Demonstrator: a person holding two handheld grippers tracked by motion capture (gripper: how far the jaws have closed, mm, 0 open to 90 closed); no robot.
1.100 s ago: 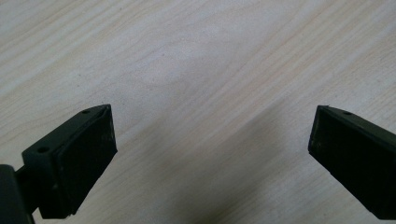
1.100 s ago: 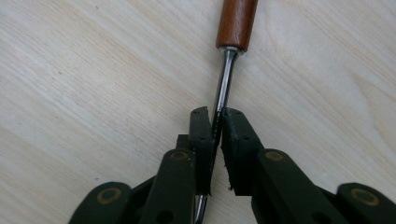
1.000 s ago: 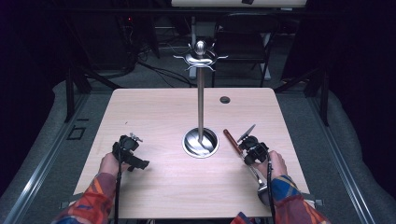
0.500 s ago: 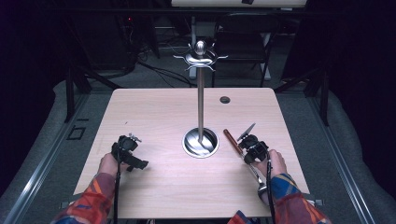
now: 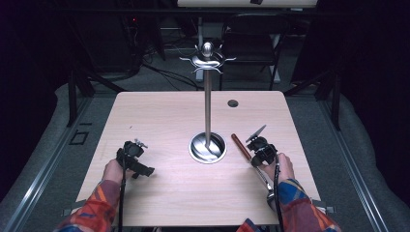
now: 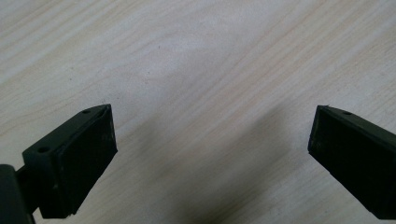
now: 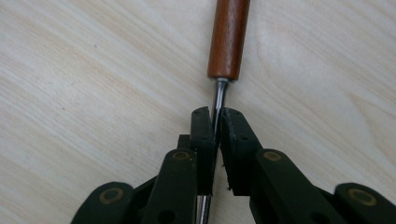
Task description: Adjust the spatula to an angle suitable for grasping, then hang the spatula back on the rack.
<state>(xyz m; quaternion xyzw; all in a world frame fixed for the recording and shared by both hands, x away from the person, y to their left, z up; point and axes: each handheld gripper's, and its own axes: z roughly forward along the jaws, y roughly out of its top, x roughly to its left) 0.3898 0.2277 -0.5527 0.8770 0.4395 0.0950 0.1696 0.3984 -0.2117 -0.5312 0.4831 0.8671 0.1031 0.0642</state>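
Observation:
A utensil with a red-brown wooden handle (image 7: 228, 37) and a thin metal shaft (image 7: 217, 100) lies low over the table, right of the stand's base. My right gripper (image 7: 215, 122) is shut on that shaft just below the handle. In the high view the handle (image 5: 240, 146) points away from the person and my right gripper (image 5: 254, 159) sits behind it. The utensil's metal end (image 5: 266, 185) runs back beside the right hand. My left gripper (image 5: 139, 166) rests at the table's left front, open (image 6: 210, 140) over bare wood.
A tall metal stand (image 5: 208, 104) with hooks at its top (image 5: 207, 58) rises from a round shiny base (image 5: 208, 147) at the middle of the wooden table (image 5: 159, 116). A small dark hole (image 5: 233, 103) lies at the back right. Dark floor surrounds the table.

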